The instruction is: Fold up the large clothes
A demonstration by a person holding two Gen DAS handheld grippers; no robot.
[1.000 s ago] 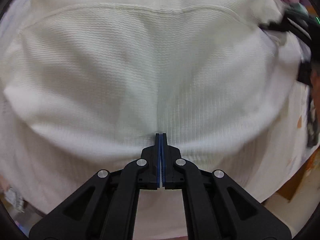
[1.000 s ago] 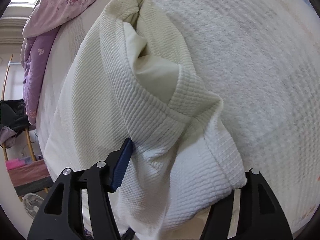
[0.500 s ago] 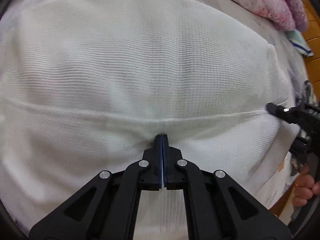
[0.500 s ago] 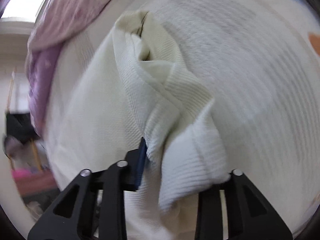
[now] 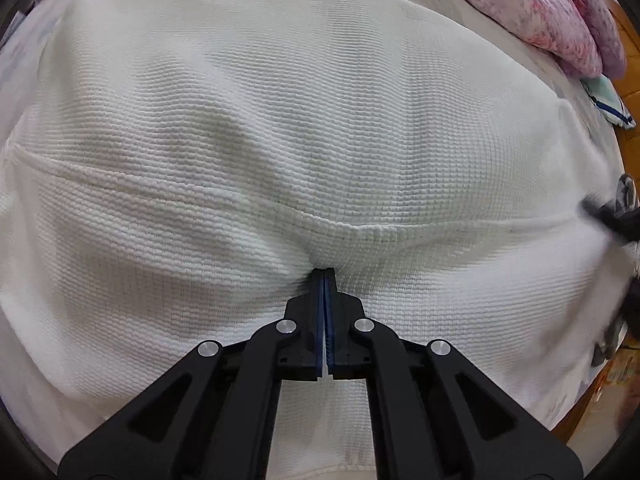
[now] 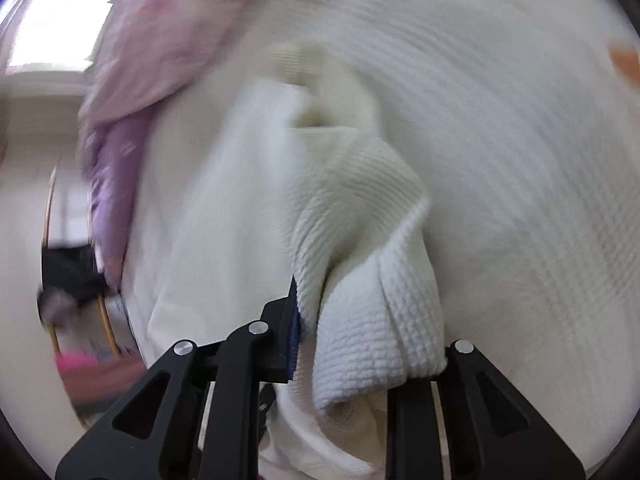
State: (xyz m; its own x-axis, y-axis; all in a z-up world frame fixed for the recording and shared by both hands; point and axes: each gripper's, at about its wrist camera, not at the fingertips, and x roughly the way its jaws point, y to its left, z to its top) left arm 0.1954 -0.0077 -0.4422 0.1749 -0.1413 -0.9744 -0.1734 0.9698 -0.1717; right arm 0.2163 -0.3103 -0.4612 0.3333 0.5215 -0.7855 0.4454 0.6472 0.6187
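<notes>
Bed (image 5: 480, 16) under white waffle-knit garment (image 5: 320, 140), pink quilt (image 5: 532, 12) at one o'clock.
Your left tool (image 5: 323, 276) is clenched on its fabric at centre; your right tool (image 6: 360, 320), jaws just closing, grasps a bunched fold at six o'clock.

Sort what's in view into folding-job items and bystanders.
Job: white waffle-knit garment; left gripper, pinching it; right gripper, clamped on a bunched fold.
Bystanders: pink floral bedding; purple quilt; striped cloth.
</notes>
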